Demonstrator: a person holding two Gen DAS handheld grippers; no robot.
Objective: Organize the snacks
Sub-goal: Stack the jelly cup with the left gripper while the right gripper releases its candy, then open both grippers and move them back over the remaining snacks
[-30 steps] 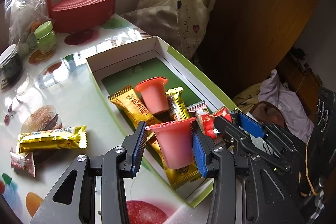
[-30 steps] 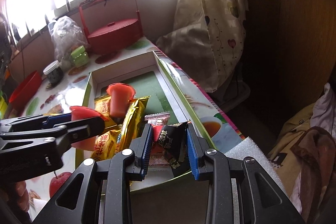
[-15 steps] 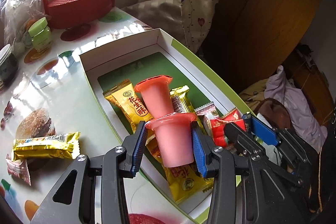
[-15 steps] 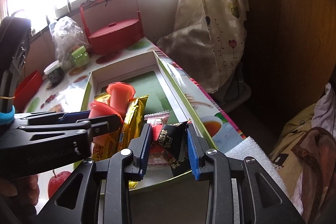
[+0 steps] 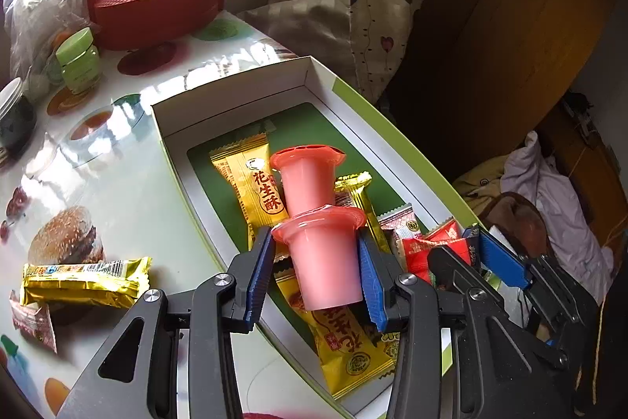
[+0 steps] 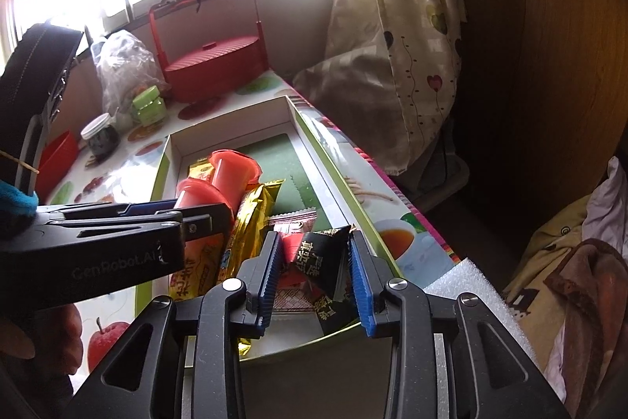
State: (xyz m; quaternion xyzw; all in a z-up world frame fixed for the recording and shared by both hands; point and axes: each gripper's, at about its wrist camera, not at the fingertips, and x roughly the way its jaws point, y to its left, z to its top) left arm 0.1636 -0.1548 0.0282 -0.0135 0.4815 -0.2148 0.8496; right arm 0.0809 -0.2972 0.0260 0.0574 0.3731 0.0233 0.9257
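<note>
1. At the far left of the left wrist view, a gold-wrapped snack bar (image 5: 84,279) is seen lying on the printed tablecloth (image 5: 129,191), outside the box, with a small red-patterned packet (image 5: 33,319) just beside it.
2. Further back, a green-lidded jar (image 5: 78,63) and a red lidded basket (image 5: 157,2) are seen on the table.
3. A pink jelly cup (image 5: 322,258) is held upright in the left gripper (image 5: 316,271), whose blue pads are clenched on its sides, over the near part of the open green-edged box (image 5: 392,140).
4. A second pink jelly cup (image 5: 308,175) is seen standing in the box just behind the held one, on a gold snack packet (image 5: 251,179).
5. Red packets (image 5: 428,250) are seen at the box's right side, near the right gripper (image 5: 473,254).
6. In the right wrist view, a black snack packet (image 6: 325,266) is grasped between the pads of the right gripper (image 6: 314,273), over the box's near end (image 6: 314,340).
</note>
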